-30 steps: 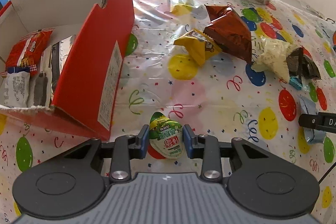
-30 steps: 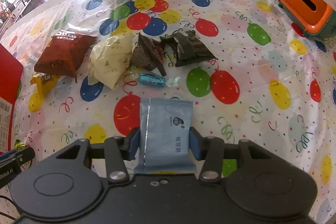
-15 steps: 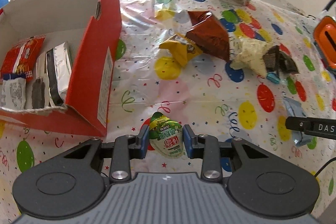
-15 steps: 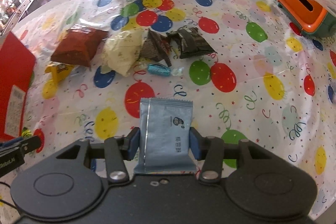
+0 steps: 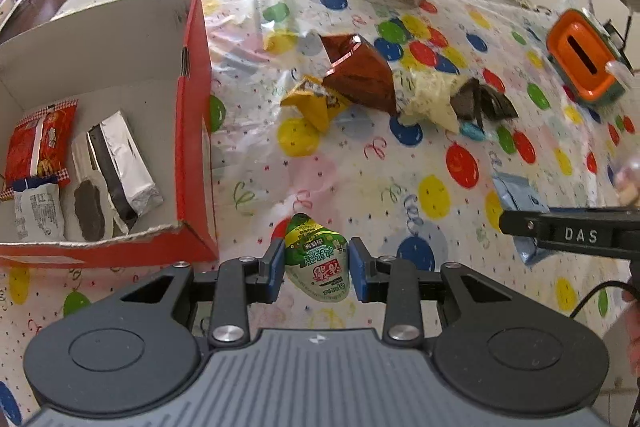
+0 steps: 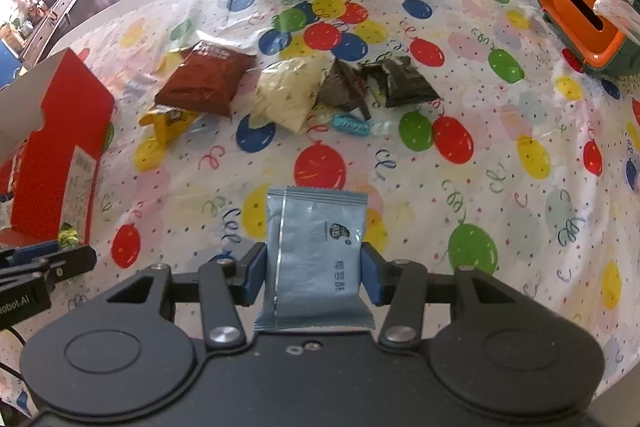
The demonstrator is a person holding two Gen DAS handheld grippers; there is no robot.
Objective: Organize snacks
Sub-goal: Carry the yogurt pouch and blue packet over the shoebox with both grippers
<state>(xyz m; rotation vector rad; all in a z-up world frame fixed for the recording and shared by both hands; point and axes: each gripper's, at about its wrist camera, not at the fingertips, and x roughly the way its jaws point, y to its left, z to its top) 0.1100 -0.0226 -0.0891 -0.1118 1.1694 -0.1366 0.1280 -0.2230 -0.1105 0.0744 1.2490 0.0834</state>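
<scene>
The small green teardrop-shaped snack pouch with red and white print (image 5: 318, 264) is sitting clamped between the blue pads of the left gripper (image 5: 317, 265), off the balloon-print plastic tablecloth (image 5: 360, 179). Its long axis is running along the fingers, narrow end pointing away from the camera. The pale blue rectangular foil sachet (image 6: 316, 259) is being gripped across its width by the right gripper (image 6: 314, 277), serrated short edge pointing forward, long axis in line with the fingers.

The open red cardboard box with a white interior (image 5: 192, 131) is standing just left of the left gripper. It is holding a red printed packet (image 5: 42, 143), a white packet (image 5: 38, 213) and a silver-and-black foil packet (image 5: 120, 163), all lying flat.

Farther out, a brown foil bag (image 6: 206, 79), a yellow wrapper (image 6: 170, 121), a cream bag (image 6: 290, 93), two dark wrappers (image 6: 376, 83) and a turquoise twist-wrapped sweet (image 6: 352, 125) are lying clustered on the cloth.
</scene>
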